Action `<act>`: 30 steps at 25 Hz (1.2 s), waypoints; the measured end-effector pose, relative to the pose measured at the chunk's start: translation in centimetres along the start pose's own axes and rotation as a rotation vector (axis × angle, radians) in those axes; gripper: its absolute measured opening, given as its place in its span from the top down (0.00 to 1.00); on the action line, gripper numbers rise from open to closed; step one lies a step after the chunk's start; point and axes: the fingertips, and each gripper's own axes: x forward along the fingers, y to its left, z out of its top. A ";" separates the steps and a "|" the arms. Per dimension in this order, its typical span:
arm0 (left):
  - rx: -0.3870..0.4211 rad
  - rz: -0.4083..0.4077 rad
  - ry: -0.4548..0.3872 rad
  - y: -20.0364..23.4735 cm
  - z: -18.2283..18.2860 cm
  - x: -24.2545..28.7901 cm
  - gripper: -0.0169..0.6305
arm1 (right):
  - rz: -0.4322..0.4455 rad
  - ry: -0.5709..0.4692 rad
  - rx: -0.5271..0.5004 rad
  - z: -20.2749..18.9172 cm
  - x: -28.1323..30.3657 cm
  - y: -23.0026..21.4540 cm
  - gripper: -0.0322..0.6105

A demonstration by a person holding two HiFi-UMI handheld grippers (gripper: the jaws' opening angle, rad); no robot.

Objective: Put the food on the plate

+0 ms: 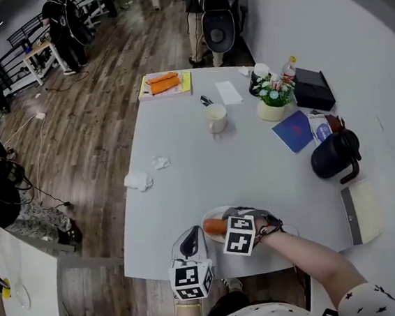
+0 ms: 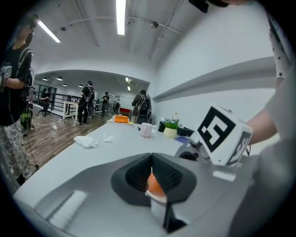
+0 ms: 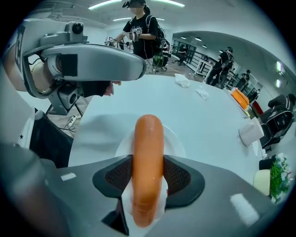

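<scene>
An orange sausage [image 1: 214,226] is clamped between the pads of my right gripper [image 1: 225,222], which is shut on it. It hangs just over a white plate [image 1: 210,215] at the table's front edge. In the right gripper view the sausage [image 3: 148,152] runs lengthwise between the jaws of the right gripper [image 3: 148,180], with the plate [image 3: 178,143] under it. My left gripper [image 1: 191,235] sits at the plate's left side, apart from the food. Its pads [image 2: 162,173] meet with nothing held, and the sausage [image 2: 155,186] shows just beyond them.
Further back on the grey table [image 1: 187,190] stand a white cup [image 1: 216,118], a flower pot [image 1: 272,100], a black jug [image 1: 334,155] and a yellow tray of orange food [image 1: 165,85]. Two crumpled tissues [image 1: 138,181] lie at the left. People stand beyond the far end.
</scene>
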 end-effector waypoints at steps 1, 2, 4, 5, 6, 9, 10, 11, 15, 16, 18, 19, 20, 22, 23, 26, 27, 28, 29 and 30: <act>0.000 0.000 0.002 0.0 -0.1 0.1 0.96 | 0.000 0.002 -0.002 0.0 0.1 -0.2 0.63; -0.001 0.000 0.004 -0.1 -0.2 0.1 0.96 | 0.002 0.002 -0.002 0.0 0.2 -0.3 0.63; -0.002 0.001 0.008 -0.1 -0.3 0.1 0.96 | 0.010 -0.003 0.000 0.1 0.2 -0.5 0.63; -0.002 0.003 0.010 -0.1 -0.4 0.1 0.96 | 0.012 -0.007 -0.001 0.1 0.2 -0.5 0.63; -0.001 0.004 0.012 -0.1 -0.5 0.0 0.96 | 0.010 -0.013 -0.001 0.1 0.2 -0.4 0.63; 0.002 0.012 0.013 0.0 -0.4 -0.2 0.96 | -0.012 -0.043 0.012 0.1 0.3 -0.4 0.62; 0.003 0.016 0.013 0.0 -0.4 -0.3 0.96 | -0.020 -0.058 0.024 0.1 0.4 -0.3 0.60; 0.005 0.018 0.013 -0.1 -0.3 -0.5 0.96 | -0.030 -0.076 0.041 0.1 0.3 -0.3 0.57; 0.016 0.018 0.002 -0.6 0.1 -1.2 0.96 | -0.100 -0.177 0.121 0.2 -1.1 -0.6 0.52; 0.020 0.018 -0.001 -0.8 0.2 -1.5 0.96 | -0.117 -0.213 0.137 0.5 -1.9 -0.5 0.52; 0.028 0.013 -0.008 -1.3 0.5 -2.1 0.96 | -0.150 -0.312 0.186 1.5 -4.2 -0.2 0.53; 0.032 0.009 -0.012 -1.6 0.6 -2.5 0.96 | -0.170 -0.375 0.227 2.1 -5.6 0.0 0.54; 0.035 0.004 -0.017 -2.0 0.7 -2.9 0.96 | -0.195 -0.443 0.280 2.5 -7.2 0.1 0.56; 0.042 0.003 -0.026 -2.8 1.0 -3.8 0.96 | -0.256 -0.576 0.421 3.0 -10.1 0.3 0.68; 0.044 0.006 -0.030 -3.1 1.2 -4.4 0.96 | -0.281 -0.634 0.504 3.0 -11.3 0.6 0.74; 0.035 0.024 -0.033 -3.6 1.4 -6.5 0.96 | -0.325 -0.777 0.746 2.1 -13.9 2.2 0.93; 0.031 0.029 -0.034 -3.9 1.3 -7.2 0.96 | -0.330 -0.818 0.807 1.9 -14.6 2.9 0.95; 0.030 0.034 -0.035 -4.0 1.3 -7.8 0.96 | -0.334 -0.855 0.851 1.7 -15.2 3.7 0.95; 0.032 0.040 -0.038 -4.1 1.2 -8.5 0.96 | -0.341 -0.885 0.878 1.8 -15.7 4.5 0.95; 0.033 0.045 -0.042 -4.2 1.2 -9.2 0.96 | -0.350 -0.906 0.890 1.9 -16.2 5.3 0.95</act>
